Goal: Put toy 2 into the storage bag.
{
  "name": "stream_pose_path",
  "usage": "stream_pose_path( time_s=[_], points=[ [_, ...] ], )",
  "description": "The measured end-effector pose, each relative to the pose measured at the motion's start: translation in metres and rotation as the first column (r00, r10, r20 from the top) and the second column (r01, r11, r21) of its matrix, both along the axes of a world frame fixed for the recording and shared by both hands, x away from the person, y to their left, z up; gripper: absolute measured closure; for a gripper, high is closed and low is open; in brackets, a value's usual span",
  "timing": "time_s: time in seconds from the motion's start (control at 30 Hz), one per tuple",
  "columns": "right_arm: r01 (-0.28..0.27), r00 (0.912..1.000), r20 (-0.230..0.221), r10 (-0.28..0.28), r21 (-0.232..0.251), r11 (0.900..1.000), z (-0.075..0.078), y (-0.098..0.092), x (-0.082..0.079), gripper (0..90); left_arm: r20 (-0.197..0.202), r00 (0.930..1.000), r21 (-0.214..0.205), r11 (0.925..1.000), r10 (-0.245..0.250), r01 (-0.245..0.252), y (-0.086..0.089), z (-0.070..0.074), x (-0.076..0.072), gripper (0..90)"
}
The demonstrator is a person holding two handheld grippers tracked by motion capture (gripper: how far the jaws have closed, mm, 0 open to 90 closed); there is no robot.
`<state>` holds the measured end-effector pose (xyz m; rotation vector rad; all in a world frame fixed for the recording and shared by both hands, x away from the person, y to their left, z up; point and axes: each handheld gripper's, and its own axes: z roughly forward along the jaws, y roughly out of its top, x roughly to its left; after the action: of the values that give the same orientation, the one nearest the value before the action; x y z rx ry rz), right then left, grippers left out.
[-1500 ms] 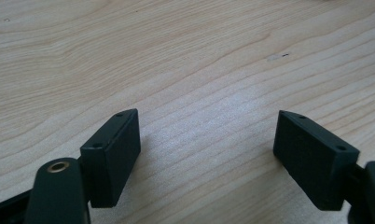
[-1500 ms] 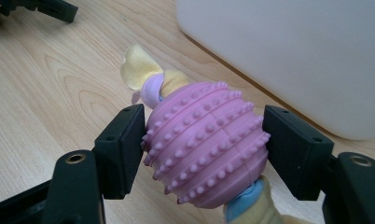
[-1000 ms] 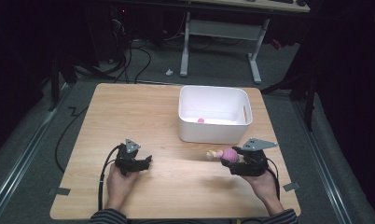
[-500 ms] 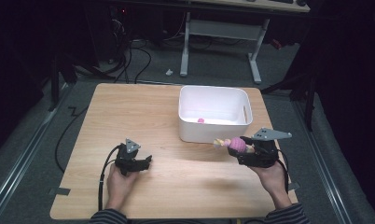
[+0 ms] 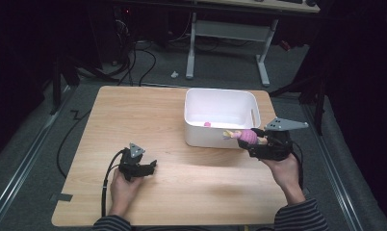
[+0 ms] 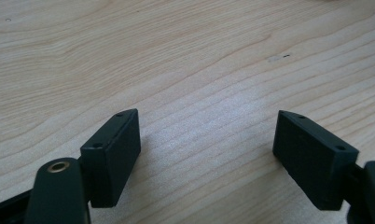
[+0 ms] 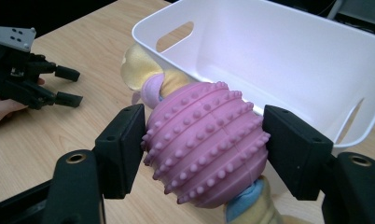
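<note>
My right gripper [image 5: 251, 139] is shut on a pink knobbly toy [image 7: 204, 140] with yellow and blue parts, held in the air at the near right corner of the white bin [image 5: 220, 98]. In the high view the toy [image 5: 244, 135] points left along the bin's front wall. A small pink object [image 5: 207, 124] lies inside the bin. My left gripper [image 5: 150, 167] rests low on the wooden table [image 5: 134, 110] at the front left, open, with bare wood between its jaws [image 6: 206, 149]. The left gripper [image 7: 66, 86] also appears far left in the right gripper view.
The white bin [image 7: 288, 51] has a handle slot in its side wall and stands at the table's back right. Cables and a desk frame [image 5: 230, 43] lie on the floor behind the table. Broad bare wood stretches between the two hands.
My right gripper has risen and moved up and to the right with the toy, from low over the table to the bin's near right corner. The left gripper stayed put.
</note>
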<state>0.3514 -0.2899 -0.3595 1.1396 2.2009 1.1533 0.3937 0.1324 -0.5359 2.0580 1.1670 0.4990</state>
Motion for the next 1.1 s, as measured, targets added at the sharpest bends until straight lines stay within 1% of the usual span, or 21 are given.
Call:
stream_pose_path(
  time_s=[0.03,0.1,0.17,0.23,0.47,0.5,0.57,0.6,0.73,0.87,0.97,1.1],
  points=[
    [0.002,1.0,0.008,-0.002,-0.009,1.0,0.003,-0.001,0.002,32.6,0.0,1.0,-0.001,1.0,0.0,0.0,0.0,0.0,0.0,23.5],
    [0.009,0.9999,0.013,-0.009,-0.011,0.9999,0.007,-0.001,0.003,32.7,0.0,1.0,0.0,1.0,0.0,0.0,0.0,0.0,0.0,23.5],
    [0.013,0.9998,0.017,-0.013,-0.004,0.9999,0.011,-0.004,0.007,32.7,-0.001,1.0,0.002,1.0,-0.001,0.001,0.0,0.0,0.0,23.5],
    [0.019,0.9996,0.02,-0.019,-0.007,0.9998,0.014,-0.005,0.011,32.7,-0.001,1.0,-0.002,1.0,0.0,0.0,0.0,0.0,0.0,23.6],
    [0.04,0.9986,0.035,-0.04,-0.021,0.999,0.026,-0.009,0.03,32.7,0.0,1.0,-0.002,1.0,0.003,-0.003,0.0,0.0,0.0,24.6],
    [0.042,0.9984,0.04,-0.041,-0.029,0.9987,0.028,-0.009,0.033,32.8,-0.001,1.0,-0.002,1.0,0.002,-0.002,0.0,0.0,0.0,24.6],
    [0.058,0.9969,0.057,-0.054,-0.071,0.9958,0.031,-0.006,0.039,32.8,0.0,1.0,-0.002,1.0,0.003,-0.003,0.0,0.0,0.0,24.6],
    [0.059,0.9967,0.061,-0.054,-0.082,0.9948,0.032,-0.006,0.042,32.8,0.0,1.0,-0.002,1.0,0.003,-0.003,0.0,0.0,0.0,24.6],
    [0.05,0.9973,0.06,-0.044,-0.093,0.9945,0.033,-0.001,0.056,32.8,-0.001,1.0,-0.002,1.0,0.002,-0.002,0.0,0.0,0.0,24.6],
    [0.036,0.9984,0.047,-0.032,-0.099,0.9945,0.029,0.006,0.07,32.7,0.0,1.0,-0.003,1.0,0.004,-0.004,0.0,0.0,0.0,24.6],
    [0.015,0.9994,0.032,-0.012,-0.097,0.9952,0.026,0.012,0.08,32.7,-0.002,1.0,-0.003,1.0,0.002,-0.002,0.001,0.0,0.0,24.6],
    [-0.022,0.9995,-0.023,0.021,-0.062,0.9978,0.021,0.021,0.096,32.6,0.0,1.0,-0.004,1.0,0.002,-0.002,0.0,0.0,0.002,24.6]
  ],
)
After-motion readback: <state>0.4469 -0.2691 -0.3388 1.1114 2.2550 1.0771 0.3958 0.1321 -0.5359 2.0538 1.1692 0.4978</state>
